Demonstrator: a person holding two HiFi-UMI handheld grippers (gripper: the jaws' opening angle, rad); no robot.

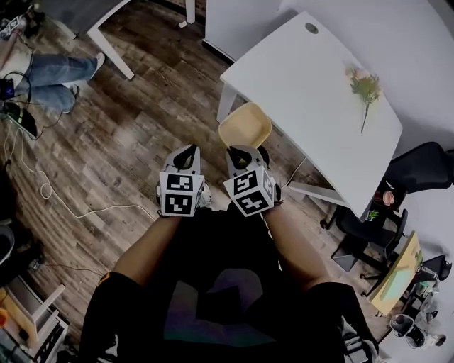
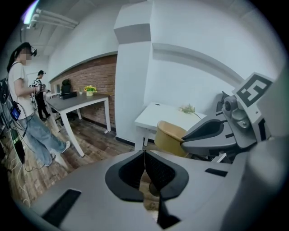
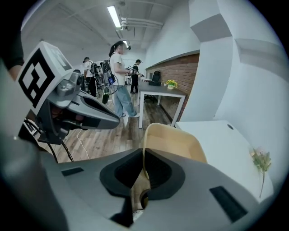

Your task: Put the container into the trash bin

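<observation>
R tool [image 1: 240, 150] clenched on the near rim of the tan container [image 1: 245, 124]; in the right gripper view the thin wall runs down betw. its jaws. Container is held up over the wood floor [image 1: 128, 142], open side up, just beside the front edge of the white desk [image 1: 312, 92]. Can't tell if it touches that edge. L tool [image 1: 187, 152] is clenched on nothing, jaws together, just beside the R tool and apart from the container.

Around: a flower sprig [image 1: 365, 88] lies on the desk, well apart from the container. The desk's white leg [image 1: 224, 103] stands just behind the container. A black office chair [image 1: 418, 166] is to the right, past the desk. A white cable [image 1: 64, 205] snakes over the floor at left. A person's legs in jeans [image 1: 57, 74] are at top left, near a second desk [image 1: 106, 21]. A brick wall [image 2: 90, 74] runs at the back.

Hidden: the container's near rim is covered by the R tool in the head view, and its underside shows in no view. The person's torso fills the bottom of the head view. Clutter at the lower corners is too small to tell.
</observation>
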